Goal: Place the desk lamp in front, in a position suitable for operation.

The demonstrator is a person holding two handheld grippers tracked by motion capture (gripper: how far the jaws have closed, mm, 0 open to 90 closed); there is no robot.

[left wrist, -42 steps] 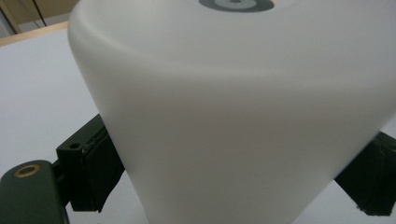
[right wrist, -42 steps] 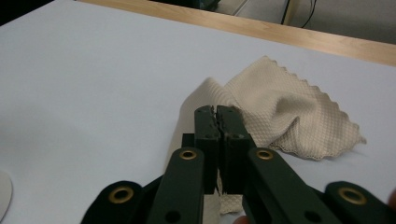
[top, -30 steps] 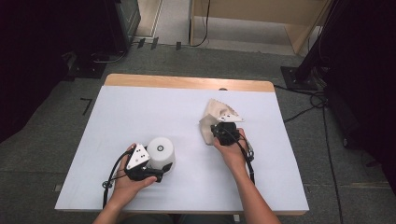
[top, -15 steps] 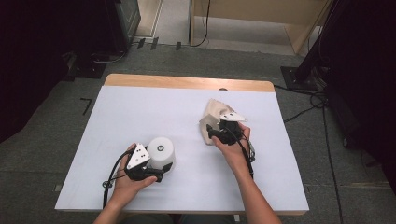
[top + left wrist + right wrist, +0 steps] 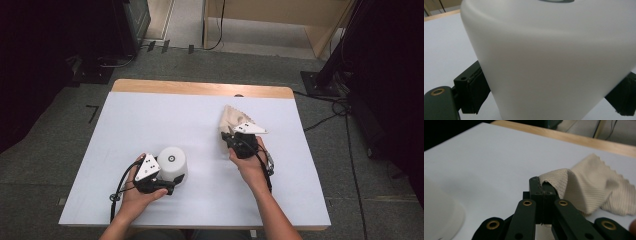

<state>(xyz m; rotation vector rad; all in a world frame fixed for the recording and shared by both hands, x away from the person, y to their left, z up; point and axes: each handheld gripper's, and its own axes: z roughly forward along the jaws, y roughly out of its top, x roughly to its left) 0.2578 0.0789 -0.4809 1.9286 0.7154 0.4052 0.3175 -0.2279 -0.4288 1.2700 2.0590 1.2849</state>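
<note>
A white upturned cup (image 5: 171, 159) stands on the white table (image 5: 150, 115) at the front left. My left gripper (image 5: 174, 176) is shut on it; in the left gripper view the black pads (image 5: 472, 91) press on both sides of the cup (image 5: 549, 50). A beige waffle-weave cloth (image 5: 232, 117) lies crumpled at the right. My right gripper (image 5: 228, 136) has just been closing, and its jaws (image 5: 541, 187) are shut on a raised fold of the cloth (image 5: 594, 187). The cup's side (image 5: 439, 215) also shows at the left of the right gripper view.
The table's far edge is bare wood (image 5: 200, 88). Beyond it are a grey carpeted floor, cables (image 5: 330, 117) and dark equipment stands (image 5: 320, 80). Open white tabletop lies between the cup and the cloth.
My right gripper has risen slightly and tilted, lifting a fold of the cloth with it. The left gripper and the cup have stayed in place.
</note>
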